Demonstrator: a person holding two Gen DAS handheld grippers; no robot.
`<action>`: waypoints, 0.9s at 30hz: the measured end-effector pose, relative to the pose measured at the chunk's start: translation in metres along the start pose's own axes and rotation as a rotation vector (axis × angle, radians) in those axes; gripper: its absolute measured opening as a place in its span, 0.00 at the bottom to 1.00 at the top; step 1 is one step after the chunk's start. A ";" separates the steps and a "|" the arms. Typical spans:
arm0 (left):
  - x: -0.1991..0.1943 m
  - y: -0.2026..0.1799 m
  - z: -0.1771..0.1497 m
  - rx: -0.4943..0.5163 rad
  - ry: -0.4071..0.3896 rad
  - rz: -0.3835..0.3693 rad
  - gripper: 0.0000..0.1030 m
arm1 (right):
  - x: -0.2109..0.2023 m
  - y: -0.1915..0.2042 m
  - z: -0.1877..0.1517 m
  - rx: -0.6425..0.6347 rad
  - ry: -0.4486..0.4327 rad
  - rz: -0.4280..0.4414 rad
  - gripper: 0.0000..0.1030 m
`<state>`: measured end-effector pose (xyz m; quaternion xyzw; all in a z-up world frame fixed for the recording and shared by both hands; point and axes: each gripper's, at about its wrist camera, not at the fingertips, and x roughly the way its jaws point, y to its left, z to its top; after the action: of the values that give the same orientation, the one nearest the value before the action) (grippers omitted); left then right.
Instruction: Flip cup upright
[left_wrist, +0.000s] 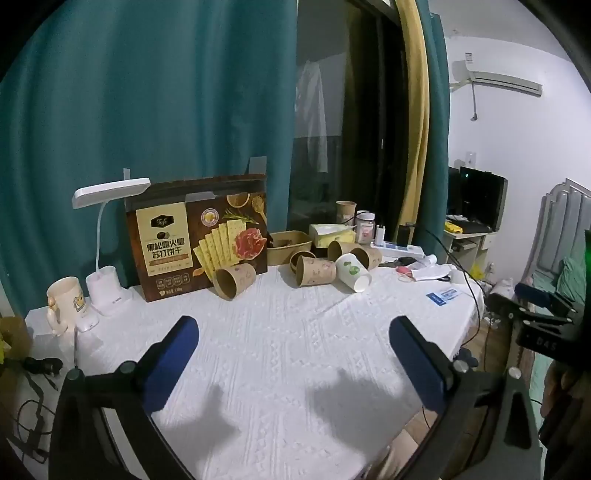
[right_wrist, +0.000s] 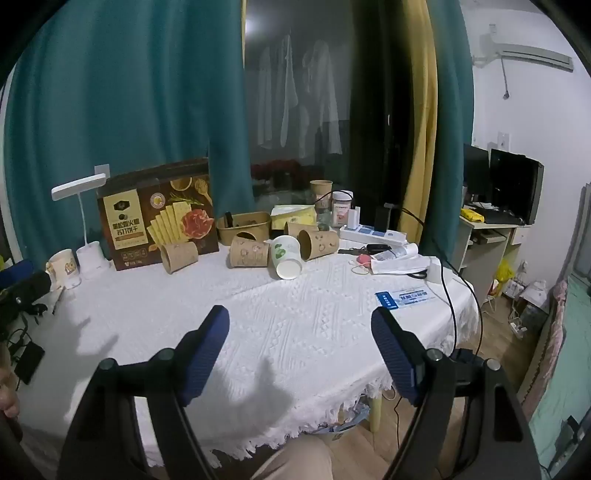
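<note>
We cannot read the small print on the brown cardboard cracker box (left_wrist: 197, 236), nor the blue-and-white printed card (right_wrist: 402, 297) near the table's right edge. The shallow tan paper tray (right_wrist: 242, 227) hides its contents apart from a dark shape we cannot name. One brown paper cup (left_wrist: 301, 258) lies mostly hidden behind another brown paper cup (left_wrist: 316, 271). The other black-and-blue handheld gripper (left_wrist: 543, 310) is cut off at the left wrist view's right edge, its fingers unclear. Reflected pale garments (right_wrist: 295, 103) in the dark window stay blurred.
</note>
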<state>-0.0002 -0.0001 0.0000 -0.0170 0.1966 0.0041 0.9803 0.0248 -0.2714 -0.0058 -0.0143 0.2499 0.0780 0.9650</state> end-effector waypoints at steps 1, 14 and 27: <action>0.000 0.000 0.000 -0.001 -0.002 0.000 1.00 | 0.000 0.000 0.000 -0.002 -0.001 -0.001 0.75; -0.002 0.001 0.001 -0.007 -0.001 -0.003 1.00 | -0.002 0.002 -0.001 -0.005 -0.016 -0.002 0.75; -0.008 0.005 0.006 -0.020 -0.012 0.005 1.00 | -0.010 0.006 0.010 -0.018 -0.018 0.001 0.75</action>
<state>-0.0057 0.0055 0.0082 -0.0265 0.1905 0.0087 0.9813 0.0201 -0.2660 0.0074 -0.0224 0.2406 0.0811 0.9670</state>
